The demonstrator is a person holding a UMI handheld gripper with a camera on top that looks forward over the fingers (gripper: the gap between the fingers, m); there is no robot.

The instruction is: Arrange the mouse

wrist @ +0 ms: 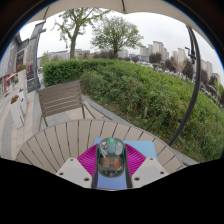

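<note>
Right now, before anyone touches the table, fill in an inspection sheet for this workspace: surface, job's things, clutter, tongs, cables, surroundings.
Surface: slatted wooden table, outdoors.
Job's things: mouse resting on a blue mat.
Clutter: nothing seen.
Tongs: tongs low over the table, one finger on either side of the mouse.
Cables: nothing seen.
Surroundings: bench past the table, hedge, trees, buildings beyond.
</note>
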